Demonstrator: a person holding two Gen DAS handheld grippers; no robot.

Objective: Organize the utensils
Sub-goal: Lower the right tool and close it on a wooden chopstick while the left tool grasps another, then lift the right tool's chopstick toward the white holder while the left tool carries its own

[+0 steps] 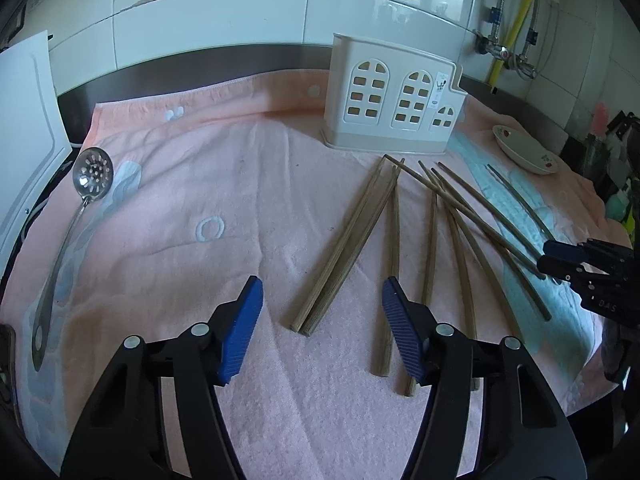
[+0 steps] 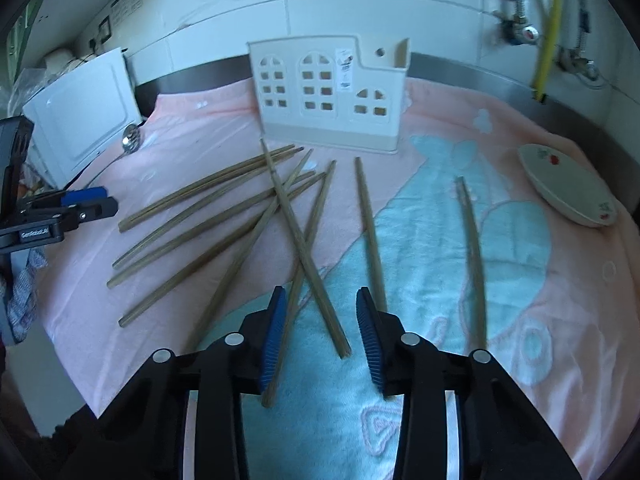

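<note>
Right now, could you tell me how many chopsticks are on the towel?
10: eight chopsticks crisscrossed before the holder, two apart toward the dish; overlaps may hide more.

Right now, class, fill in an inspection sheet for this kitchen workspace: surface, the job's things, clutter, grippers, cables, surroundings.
Surface: pink towel with a pale blue print, spread over the counter.
Job's things: wooden chopsticks scattered and crossing on the towel; cream utensil holder upright behind them; slotted spoon lying at the towel's left edge.
Clutter: small dish on the towel's right side; white board leaning at the left.
Grippers: left gripper open above chopstick ends; right gripper open, chopsticks between its fingers, not clamped.
Cables: nothing seen.
Surroundings: white tiled wall; yellow hose and valves.
</note>
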